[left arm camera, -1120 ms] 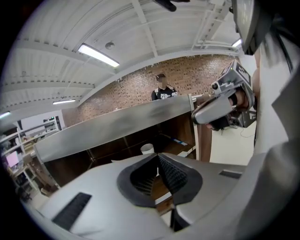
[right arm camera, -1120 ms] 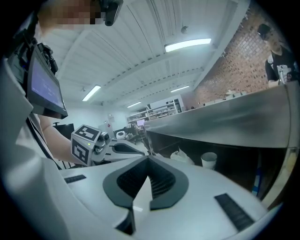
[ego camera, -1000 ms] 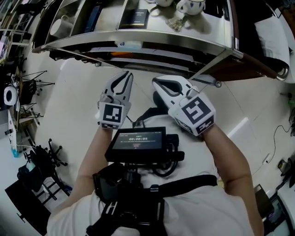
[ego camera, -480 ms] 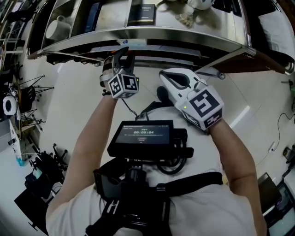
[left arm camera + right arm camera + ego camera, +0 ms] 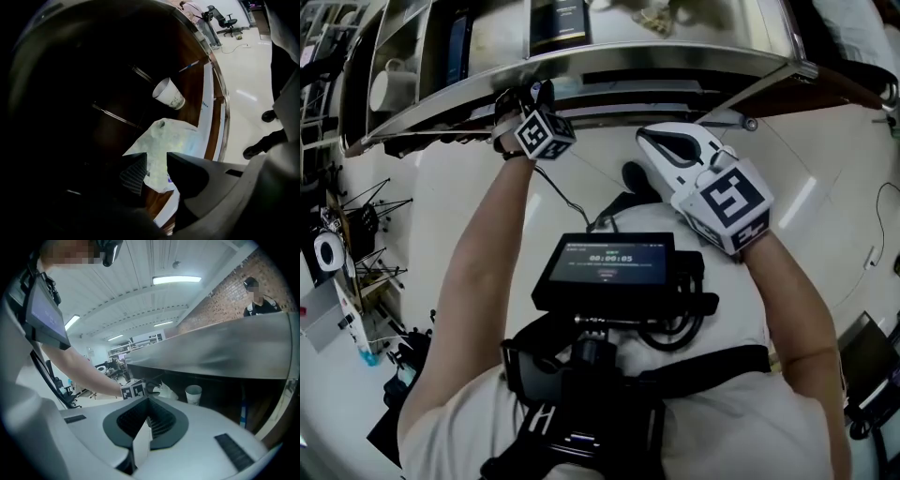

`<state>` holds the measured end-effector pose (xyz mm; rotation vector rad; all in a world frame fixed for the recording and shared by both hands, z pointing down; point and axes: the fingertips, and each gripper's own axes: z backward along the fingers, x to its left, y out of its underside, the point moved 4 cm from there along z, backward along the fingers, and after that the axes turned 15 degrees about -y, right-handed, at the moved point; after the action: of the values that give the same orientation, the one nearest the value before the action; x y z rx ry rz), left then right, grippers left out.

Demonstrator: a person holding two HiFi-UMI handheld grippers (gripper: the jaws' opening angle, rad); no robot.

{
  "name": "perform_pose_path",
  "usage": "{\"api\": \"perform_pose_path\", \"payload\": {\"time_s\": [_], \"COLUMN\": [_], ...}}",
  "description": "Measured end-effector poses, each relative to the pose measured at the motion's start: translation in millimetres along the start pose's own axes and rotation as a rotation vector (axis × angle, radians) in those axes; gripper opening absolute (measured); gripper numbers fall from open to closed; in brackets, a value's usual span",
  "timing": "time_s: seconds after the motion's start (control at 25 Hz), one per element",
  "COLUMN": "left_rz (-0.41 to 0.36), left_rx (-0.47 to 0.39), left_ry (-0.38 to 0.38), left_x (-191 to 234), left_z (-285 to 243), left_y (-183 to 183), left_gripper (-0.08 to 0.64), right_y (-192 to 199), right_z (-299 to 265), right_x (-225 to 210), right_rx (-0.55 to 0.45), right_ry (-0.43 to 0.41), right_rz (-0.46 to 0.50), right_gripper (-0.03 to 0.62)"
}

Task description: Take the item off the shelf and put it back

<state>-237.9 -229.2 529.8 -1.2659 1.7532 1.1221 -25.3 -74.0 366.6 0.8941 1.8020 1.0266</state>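
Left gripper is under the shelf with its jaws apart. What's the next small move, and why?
Probably ease the left gripper forward until its jaws straddle the pale crinkled bag, then close. Its jaws have just been opening and grip nothing yet. The bag lies just beyond the tips, in line with the gap, with the paper cup farther back.

A pale, glossy floor (image 5: pixel 834 178) is seen below, with streaks of light reflected on it. A metal-edged shelf (image 5: pixel 675 64) is set across the top of the head view, and black stands (image 5: pixel 366 202) are gathered at the left. A brick wall (image 5: pixel 220 305) and a white ceiling (image 5: pixel 117 291) with long strip lights (image 5: pixel 176 280) are shown in the right gripper view. An office chair (image 5: pixel 228 22) is seen far off.
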Motion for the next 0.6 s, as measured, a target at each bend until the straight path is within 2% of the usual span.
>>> {"api": "perform_pose_path", "payload": {"time_s": [0.24, 0.4, 0.6], "left_rz": [-0.043, -0.059, -0.074], "left_rx": [0.011, 0.001, -0.004], "left_ry": [0.018, -0.011, -0.023], "left_x": [6.3, 8.0, 7.0], "left_z": [-5.1, -2.5, 4.6], "left_y": [-10.8, -12.9, -8.6], "left_gripper": [0.140, 0.028, 0.005], "right_y": [2.0, 3.3, 2.6], "right_z": [5.0, 5.9, 4.3], "right_x": [-3.1, -3.1, -1.7], "right_rx": [0.006, 0.012, 0.014], "right_ry": [0.039, 0.043, 0.038], "right_rz": [-0.014, -0.013, -0.004], "right_gripper": [0.008, 0.008, 0.008]}}
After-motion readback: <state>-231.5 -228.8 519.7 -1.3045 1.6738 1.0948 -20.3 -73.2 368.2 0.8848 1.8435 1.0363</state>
